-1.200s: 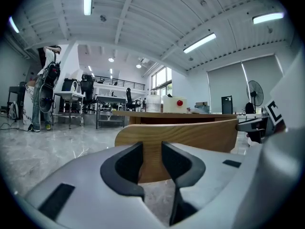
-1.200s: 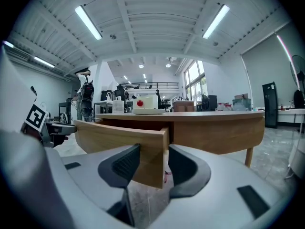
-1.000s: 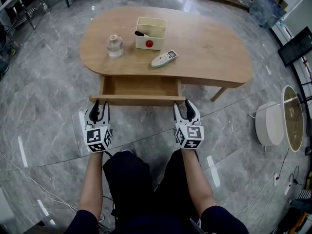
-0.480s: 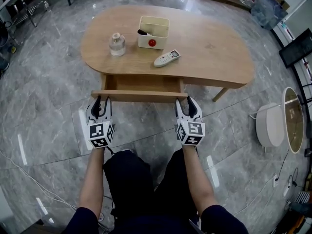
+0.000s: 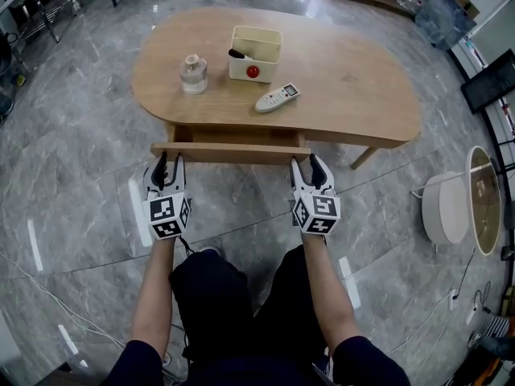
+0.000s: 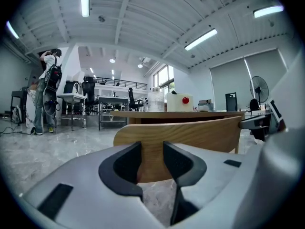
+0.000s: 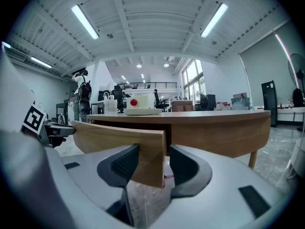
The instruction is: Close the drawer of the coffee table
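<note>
The wooden coffee table [image 5: 354,95] has its drawer [image 5: 231,152] pulled out a little at the near side, with only a narrow strip of the inside showing. My left gripper [image 5: 166,170] is at the left end of the drawer front [image 6: 190,132], open, its fingertips at the panel. My right gripper [image 5: 310,171] is at the right end, also open; the panel's end [image 7: 119,137] shows through the gap between its jaws. Neither gripper [image 6: 152,149] [image 7: 154,151] holds anything.
On the tabletop stand a glass jar [image 5: 193,73], a white box [image 5: 254,53] with a red ball on its front, and a remote [image 5: 277,97]. A round white side table [image 5: 455,203] stands to the right. My knees are just below the grippers.
The drawer has slid inward toward the table, showing less of its inside. Both grippers have moved forward with the drawer front.
</note>
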Demonstrator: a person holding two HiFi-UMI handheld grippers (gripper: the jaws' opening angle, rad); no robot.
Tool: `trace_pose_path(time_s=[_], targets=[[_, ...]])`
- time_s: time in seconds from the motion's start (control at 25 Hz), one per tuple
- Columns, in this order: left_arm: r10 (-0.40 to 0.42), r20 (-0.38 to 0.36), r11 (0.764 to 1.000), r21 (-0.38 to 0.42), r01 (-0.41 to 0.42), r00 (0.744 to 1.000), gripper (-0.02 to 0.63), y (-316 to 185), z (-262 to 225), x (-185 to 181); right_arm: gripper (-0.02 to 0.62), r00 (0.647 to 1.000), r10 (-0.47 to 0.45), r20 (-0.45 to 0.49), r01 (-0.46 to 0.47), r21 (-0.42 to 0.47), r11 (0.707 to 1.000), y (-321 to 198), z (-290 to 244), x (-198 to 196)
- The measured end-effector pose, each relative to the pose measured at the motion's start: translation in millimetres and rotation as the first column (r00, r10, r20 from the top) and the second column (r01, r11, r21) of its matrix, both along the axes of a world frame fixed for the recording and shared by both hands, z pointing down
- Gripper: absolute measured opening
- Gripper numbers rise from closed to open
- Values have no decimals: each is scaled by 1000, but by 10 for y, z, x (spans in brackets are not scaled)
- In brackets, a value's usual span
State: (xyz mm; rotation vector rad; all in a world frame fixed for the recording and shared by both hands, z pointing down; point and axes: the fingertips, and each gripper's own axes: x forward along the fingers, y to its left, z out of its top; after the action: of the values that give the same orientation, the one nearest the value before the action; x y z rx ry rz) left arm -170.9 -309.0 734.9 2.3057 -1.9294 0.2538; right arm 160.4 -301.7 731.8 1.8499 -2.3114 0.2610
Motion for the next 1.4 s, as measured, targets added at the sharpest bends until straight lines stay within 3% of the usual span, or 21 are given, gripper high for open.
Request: trace_pose_path(time_s=[0.8, 1.4], targets=[[47, 21, 998, -35, -46, 999, 153, -341, 7, 26, 204, 999, 15, 46, -15, -16, 1000, -358, 27, 12], [50, 6, 998, -27, -49, 999, 153, -569, -5, 32, 198, 999, 26, 22, -25, -14, 1000, -590, 9, 11]])
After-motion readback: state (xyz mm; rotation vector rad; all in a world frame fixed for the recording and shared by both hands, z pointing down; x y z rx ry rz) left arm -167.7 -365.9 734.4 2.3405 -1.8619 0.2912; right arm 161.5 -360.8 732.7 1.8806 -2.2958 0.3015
